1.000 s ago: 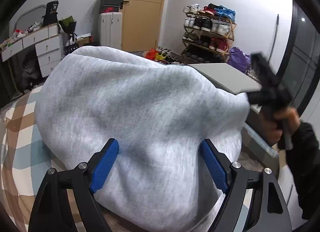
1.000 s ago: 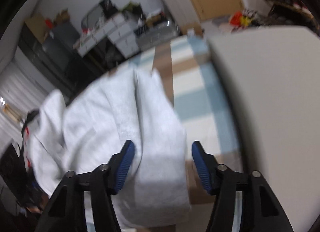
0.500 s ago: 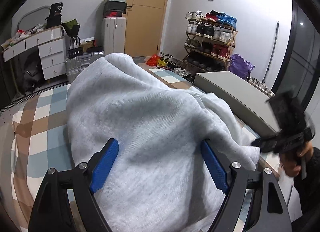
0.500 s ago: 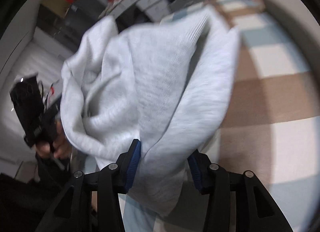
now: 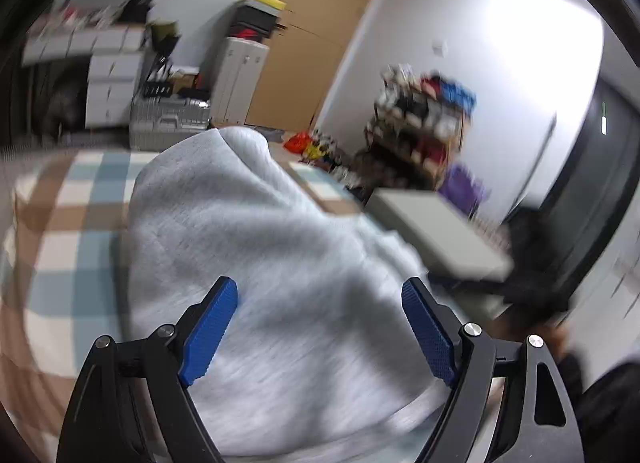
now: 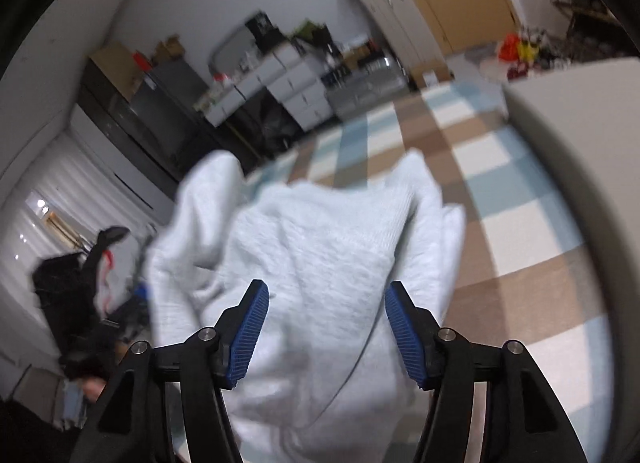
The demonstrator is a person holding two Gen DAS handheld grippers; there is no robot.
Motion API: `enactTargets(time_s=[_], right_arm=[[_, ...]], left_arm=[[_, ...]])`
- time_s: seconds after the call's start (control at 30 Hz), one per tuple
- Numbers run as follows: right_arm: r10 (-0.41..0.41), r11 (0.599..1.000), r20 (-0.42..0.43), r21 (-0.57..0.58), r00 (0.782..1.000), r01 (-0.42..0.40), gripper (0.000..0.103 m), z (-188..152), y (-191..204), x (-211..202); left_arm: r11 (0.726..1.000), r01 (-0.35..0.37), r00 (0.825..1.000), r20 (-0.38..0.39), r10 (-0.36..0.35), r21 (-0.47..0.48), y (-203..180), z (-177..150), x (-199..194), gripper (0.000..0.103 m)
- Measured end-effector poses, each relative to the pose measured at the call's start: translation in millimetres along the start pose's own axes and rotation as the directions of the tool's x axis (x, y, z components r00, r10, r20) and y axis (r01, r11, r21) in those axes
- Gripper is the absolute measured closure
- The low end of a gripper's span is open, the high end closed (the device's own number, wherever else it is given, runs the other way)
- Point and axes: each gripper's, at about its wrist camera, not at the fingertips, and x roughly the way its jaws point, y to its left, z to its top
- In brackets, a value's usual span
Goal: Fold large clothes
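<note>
Shoe rack (image 5: 424, 123); suitcase (image 5: 170, 123) (silver)

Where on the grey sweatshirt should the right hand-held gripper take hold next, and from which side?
Probably the ribbed band across the raised part of the grey sweatshirt: it is a firm doubled edge. Come from the near side, along the line the right hand-held gripper already points; its jaws are opening with cloth between them.

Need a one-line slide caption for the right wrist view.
Right gripper opening, fingers astride a bunched light grey sweatshirt on the checked bedspread.
</note>
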Motion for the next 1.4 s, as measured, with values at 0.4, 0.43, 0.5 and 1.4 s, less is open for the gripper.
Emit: enactTargets(time_s=[0.4,0.43,0.5,1.4], right_arm=[[0.062,0.996,-0.003,0.066,0.998,-0.062,0.064,3.1,-5.7,18.1],[0.054,0.996,-0.004,0.066,0.999,-0.054,0.084,2.7,-6.0,16.9],[0.085,0.994,0.001,0.069,0.996,-0.085,0.098,5.2,-5.9,14.9],[-0.046,0.999,-0.120,-0.035,0.992,0.042,0.101,-9.4,-8.4,68.2]], left_arm=[[0.893,-0.404,0.896,-0.108,0.430,0.200,-9.9,7.4,87.9,0.048],[0.880,-0.423,0.891,-0.079,0.447,0.216,-11.8,5.7,85.2,0.060],[0.872,-0.438,0.891,-0.026,0.454,0.220,-16.7,7.3,72.3,0.077],[0.848,-0.090,0.971,-0.143,0.192,0.523,-93.9,-29.8,78.7,0.089]])
